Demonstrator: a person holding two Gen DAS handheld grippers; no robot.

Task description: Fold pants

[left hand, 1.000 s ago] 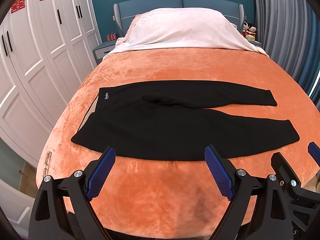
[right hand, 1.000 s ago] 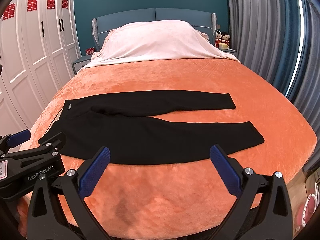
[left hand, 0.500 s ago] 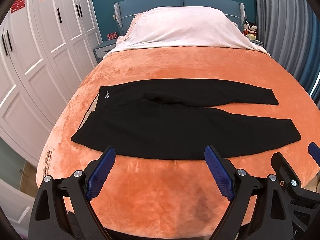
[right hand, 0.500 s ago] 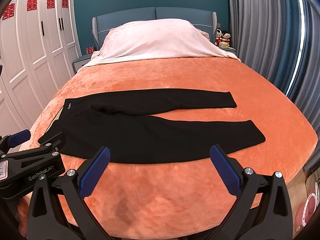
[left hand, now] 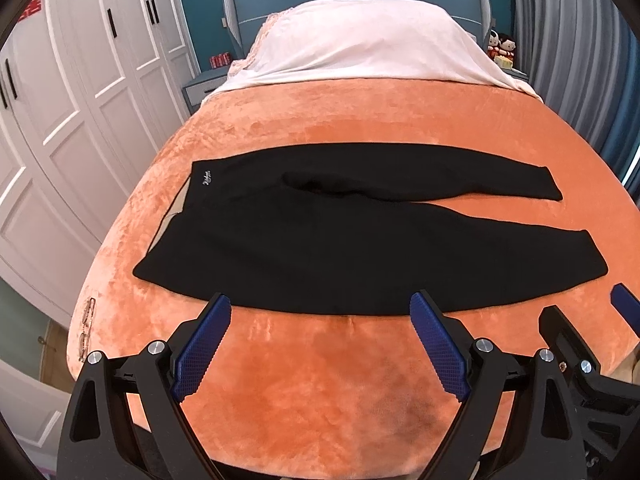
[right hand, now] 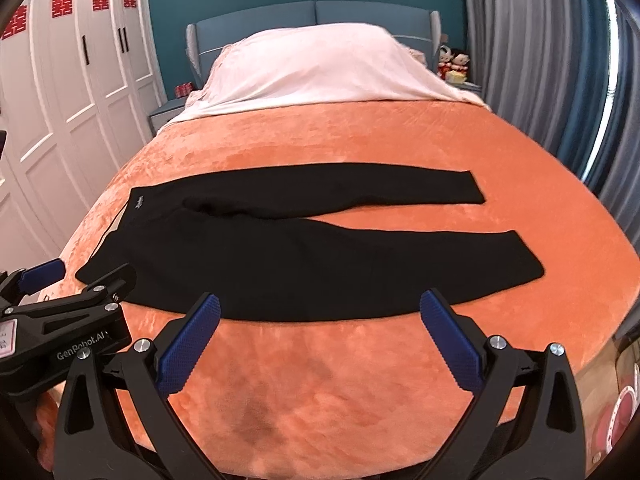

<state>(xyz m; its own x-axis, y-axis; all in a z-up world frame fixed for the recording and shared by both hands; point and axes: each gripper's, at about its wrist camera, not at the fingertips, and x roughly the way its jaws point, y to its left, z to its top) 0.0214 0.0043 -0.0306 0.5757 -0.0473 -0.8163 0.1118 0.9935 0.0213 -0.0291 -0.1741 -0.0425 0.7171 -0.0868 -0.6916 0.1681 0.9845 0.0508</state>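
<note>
the bed (left hand: 360, 380) is covered by a plush orange blanket (right hand: 360, 136), with a darker smudge in the pile near its foot edge. black pants (left hand: 340, 240) lie flat across it, waistband toward the wardrobe side, both legs stretched toward the curtain side and slightly apart at the cuffs. at the head, a pale pink sheet (left hand: 368, 40) drapes over a mound, perhaps pillows. a small metallic item (left hand: 86, 328) rests at the blanket's left edge, too small to identify.

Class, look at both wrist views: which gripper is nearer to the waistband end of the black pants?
Left. The left gripper hangs open near the waistband end of the pants; the right gripper, also open, sits farther toward the leg cuffs.
</note>
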